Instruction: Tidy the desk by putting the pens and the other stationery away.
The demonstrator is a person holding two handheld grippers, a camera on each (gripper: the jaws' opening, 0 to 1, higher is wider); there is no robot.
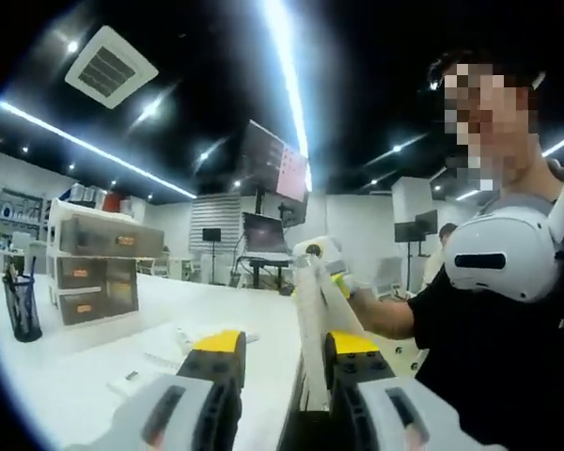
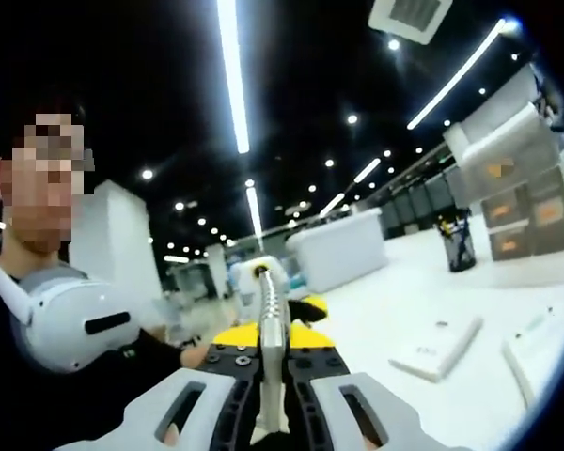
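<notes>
Left gripper view: left tool (image 1: pixel 284 362) jaws stand apart, yellow-tipped, nothing between them. Just past the right-hand jaw a long white item (image 1: pixel 312 310) rises upright, pale and flat-sided, with a rounded top; it is clamped by the other tool coming in from the right, where a bit of yellow-green shows. What kind of stationery it is, cannot tell.

White worktop (image 1: pixel 85 395) runs to the left. On it: a black mesh pen cup (image 1: pixel 22 305) with dark pens standing in it, near a white drawer unit (image 1: pixel 99 268) with translucent drawers and orange labels. Small flat white items (image 1: pixel 183 338) lie on the worktop beyond the left jaw, too blurred to name.

A person (image 1: pixel 508 310) in a dark top stands at right, a white headset hanging at the neck.

Right gripper view: right tool (image 2: pixel 268 352) jaws pressed together on the long white item (image 2: pixel 269 310), seen edge-on as a thin pale strip running up between the yellow tips. Worktop (image 2: pixel 395 319) to the right carries a flat white rectangular piece (image 2: pixel 439 346), another white piece (image 2: pixel 536 352) at the edge, the pen cup (image 2: pixel 459 242) and the drawer unit (image 2: pixel 522 211) well behind
</notes>
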